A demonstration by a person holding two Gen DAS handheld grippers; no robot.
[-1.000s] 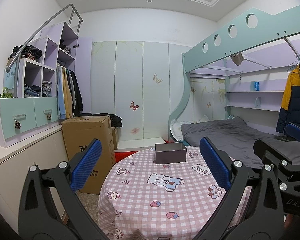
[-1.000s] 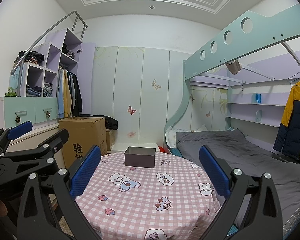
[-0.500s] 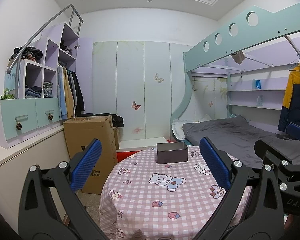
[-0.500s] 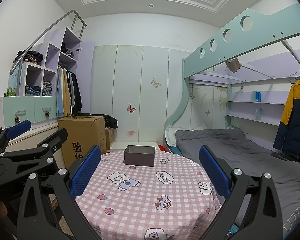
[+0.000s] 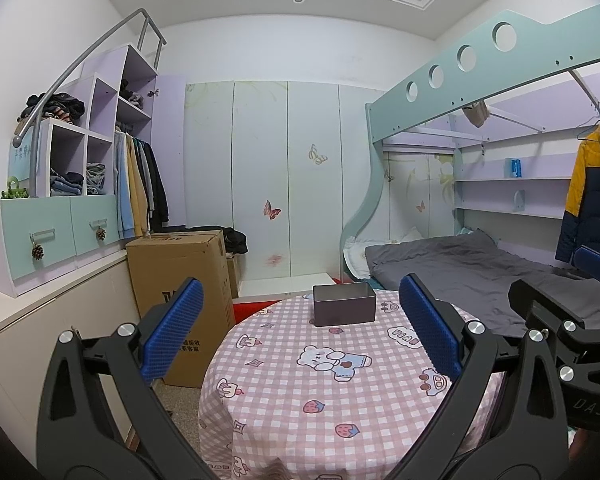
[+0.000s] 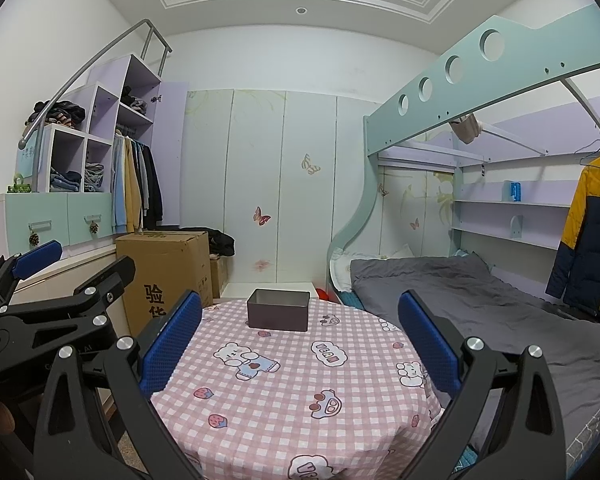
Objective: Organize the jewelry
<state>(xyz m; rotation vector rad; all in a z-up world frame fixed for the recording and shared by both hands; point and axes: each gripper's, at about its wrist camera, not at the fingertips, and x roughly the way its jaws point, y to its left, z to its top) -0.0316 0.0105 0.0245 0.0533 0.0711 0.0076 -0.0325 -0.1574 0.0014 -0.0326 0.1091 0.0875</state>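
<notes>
both views creep closer to the tin; left gripper and right gripper gape empty. looks light, stiff, slick: pinch a wall. jewelry unseen.

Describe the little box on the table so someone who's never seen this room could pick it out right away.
Start at the round table with the pink checked cartoon cloth, in front of the wardrobe doors. At its far edge stands a small dark grey box, rectangular and open-topped. It is the only thing on the cloth, far smaller and darker than the brown cardboard carton on the floor to the left.
</notes>
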